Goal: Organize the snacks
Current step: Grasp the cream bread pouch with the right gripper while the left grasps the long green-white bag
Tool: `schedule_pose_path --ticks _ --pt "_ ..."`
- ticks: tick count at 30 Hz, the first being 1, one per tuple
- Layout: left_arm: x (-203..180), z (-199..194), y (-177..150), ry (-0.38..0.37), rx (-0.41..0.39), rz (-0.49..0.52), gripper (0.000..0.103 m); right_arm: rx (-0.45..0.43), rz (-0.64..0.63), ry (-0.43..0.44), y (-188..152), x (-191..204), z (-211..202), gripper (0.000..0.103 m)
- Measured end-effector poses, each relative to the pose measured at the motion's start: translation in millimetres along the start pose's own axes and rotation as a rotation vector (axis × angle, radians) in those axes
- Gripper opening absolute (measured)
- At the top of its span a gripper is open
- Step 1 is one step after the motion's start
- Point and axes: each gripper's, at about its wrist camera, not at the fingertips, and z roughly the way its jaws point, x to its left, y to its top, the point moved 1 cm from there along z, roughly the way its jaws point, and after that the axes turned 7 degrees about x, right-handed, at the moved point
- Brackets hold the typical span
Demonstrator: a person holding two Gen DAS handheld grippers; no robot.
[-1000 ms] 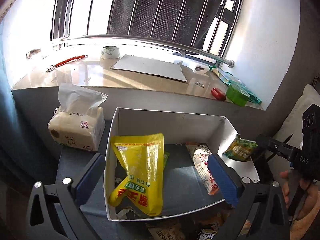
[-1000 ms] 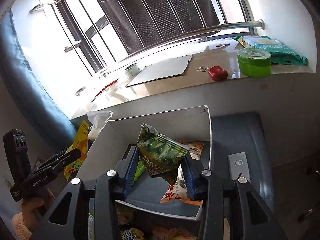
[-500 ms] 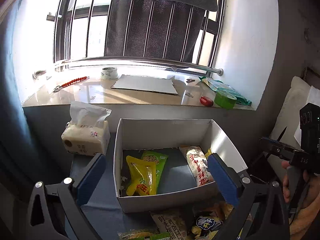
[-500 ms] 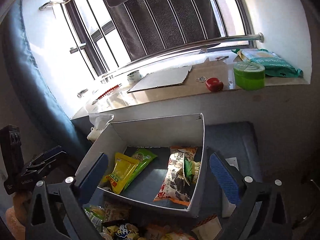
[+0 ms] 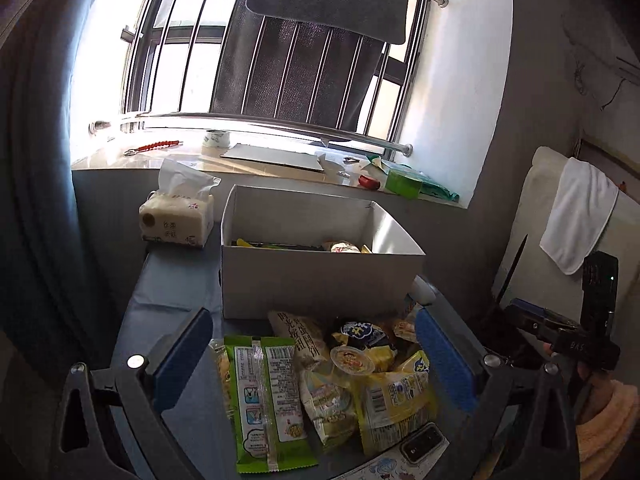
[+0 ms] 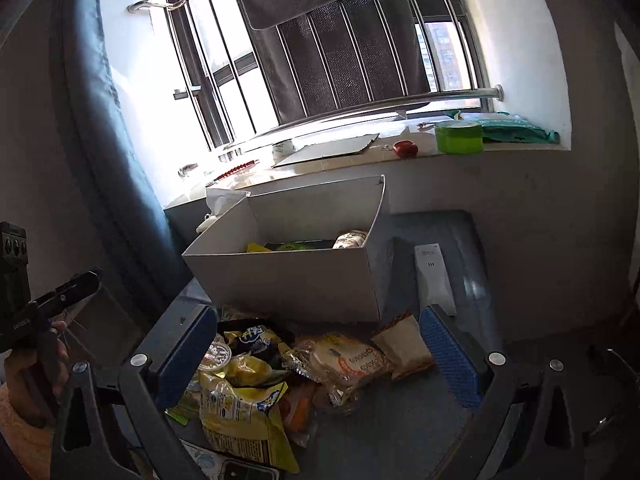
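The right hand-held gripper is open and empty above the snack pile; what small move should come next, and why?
Probably lower the right hand-held gripper onto the tan packet and close: it lies at the pile's edge, uncovered, in front of the white box.

A home room: barred window point(image 5: 280, 76), cluttered sill point(image 5: 256, 166), tissue pack point(image 5: 176, 220), blue curtain point(image 6: 116, 152).
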Motion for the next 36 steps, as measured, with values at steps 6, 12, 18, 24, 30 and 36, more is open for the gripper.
schedule_pose_path --ticks 6,12,18,24,30,36 --pt "-1 -6 -32 -0.007 0.011 -0.021 0.103 0.054 0.132 -0.028 -54 -31 -8 0.103" --pt "-4 0 -41 -0.022 0.033 -0.026 0.103 0.080 0.101 -0.108 -51 -51 8 0.103" --pt "-2 4 -43 -0.004 0.047 -0.021 0.103 0.178 -0.217 -0.242 -22 -47 73 0.103" --pt "8 9 -47 0.012 0.067 -0.041 0.103 0.278 -0.381 -0.259 -9 -53 123 0.103" --pt "10 15 -48 0.019 0.086 -0.049 0.103 0.346 -0.340 -0.181 -3 -59 153 0.103" --pt "17 16 -50 0.038 0.095 -0.057 0.103 0.379 -0.272 -0.131 -8 -67 146 0.047"
